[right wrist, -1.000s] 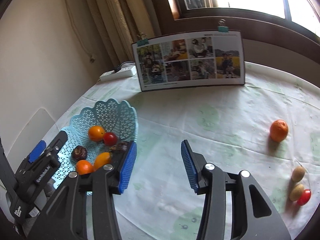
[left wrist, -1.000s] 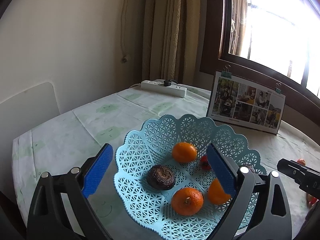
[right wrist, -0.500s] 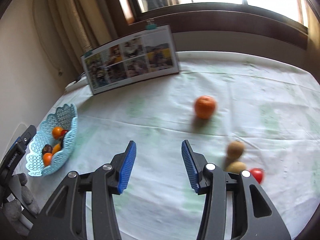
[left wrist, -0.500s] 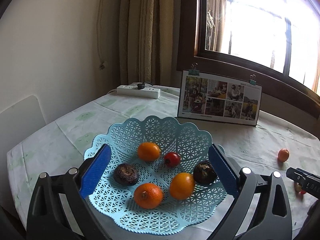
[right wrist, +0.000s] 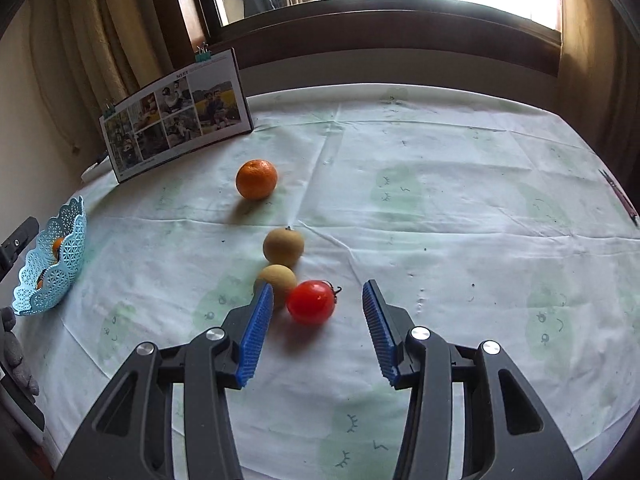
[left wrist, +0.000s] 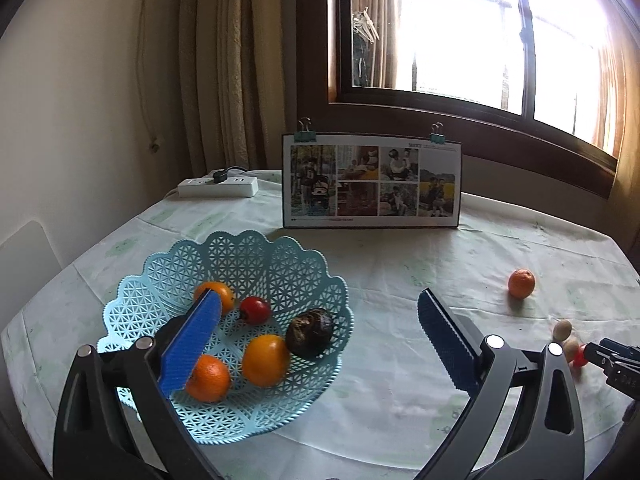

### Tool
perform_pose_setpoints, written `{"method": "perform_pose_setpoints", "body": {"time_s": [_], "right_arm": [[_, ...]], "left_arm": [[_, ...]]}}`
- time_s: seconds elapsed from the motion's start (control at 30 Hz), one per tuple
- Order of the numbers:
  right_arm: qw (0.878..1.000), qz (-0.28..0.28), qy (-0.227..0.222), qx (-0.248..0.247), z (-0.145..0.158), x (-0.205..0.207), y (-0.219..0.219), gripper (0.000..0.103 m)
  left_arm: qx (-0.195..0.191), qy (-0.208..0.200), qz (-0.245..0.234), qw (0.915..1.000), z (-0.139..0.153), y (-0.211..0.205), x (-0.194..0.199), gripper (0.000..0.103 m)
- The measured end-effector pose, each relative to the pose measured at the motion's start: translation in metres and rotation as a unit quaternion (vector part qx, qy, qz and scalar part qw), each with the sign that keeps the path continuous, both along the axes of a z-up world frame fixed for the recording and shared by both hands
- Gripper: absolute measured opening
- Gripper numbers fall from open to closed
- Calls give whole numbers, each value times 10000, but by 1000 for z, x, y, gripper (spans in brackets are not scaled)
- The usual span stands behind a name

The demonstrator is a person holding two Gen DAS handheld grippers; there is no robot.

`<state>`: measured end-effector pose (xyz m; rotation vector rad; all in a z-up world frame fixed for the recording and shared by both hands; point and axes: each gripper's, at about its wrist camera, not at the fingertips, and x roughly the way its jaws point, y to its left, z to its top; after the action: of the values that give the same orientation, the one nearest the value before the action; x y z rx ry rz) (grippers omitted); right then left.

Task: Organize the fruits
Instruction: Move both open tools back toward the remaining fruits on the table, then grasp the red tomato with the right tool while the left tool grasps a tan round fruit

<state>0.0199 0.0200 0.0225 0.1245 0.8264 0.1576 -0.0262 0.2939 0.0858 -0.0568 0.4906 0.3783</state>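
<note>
A light blue lattice basket holds several fruits: oranges, a red tomato and a dark fruit. My left gripper hangs open over the basket's right side, holding nothing. Loose on the tablecloth lie an orange, two tan round fruits and a red tomato. My right gripper stands open just before the tomato, which sits between the fingertips' line, closer to the left finger.
A photo calendar stands at the back of the table. A white power strip lies beside the curtain. A pen-like object rests near the right table edge. Window and wall lie behind.
The left gripper swung right, so the basket now sits lower left. The right gripper turned right and closed in on the loose fruits, bringing the red tomato between its fingers.
</note>
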Motion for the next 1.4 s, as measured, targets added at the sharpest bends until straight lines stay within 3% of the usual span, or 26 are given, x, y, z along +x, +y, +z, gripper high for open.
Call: {"method": "perform_pose_setpoints", "body": {"time_s": [0.2, 0.37, 0.63, 0.73, 0.9, 1.0, 1.33, 1.4], "right_arm": [[9993, 249, 173, 238, -9, 5, -2, 41], [9971, 367, 380, 541, -15, 10, -5, 28], [9980, 161, 124, 590, -4, 2, -17, 28], [9985, -35, -22, 547, 3, 0, -26, 28], [9976, -241, -160, 634, 10, -3, -42, 28], [9970, -329, -216, 666, 13, -5, -48, 28], [9955, -461, -364, 745, 20, -10, -56, 28], [9953, -466, -401, 752, 21, -11, -56, 28]], "left_arm": [[26, 111, -284, 9995, -1, -25, 7, 100], [-75, 279, -511, 9983, -6, -40, 15, 100], [-19, 488, -926, 9945, -12, -73, 27, 100], [-97, 650, -1296, 9894, -17, -92, 34, 100], [-523, 1120, -1991, 9721, -34, -126, 53, 100], [-466, 1294, -2241, 9648, -43, -148, 61, 100], [-454, 1703, -2608, 9492, -62, -188, 86, 76], [-441, 1747, -2685, 9463, -65, -195, 90, 67]]}}
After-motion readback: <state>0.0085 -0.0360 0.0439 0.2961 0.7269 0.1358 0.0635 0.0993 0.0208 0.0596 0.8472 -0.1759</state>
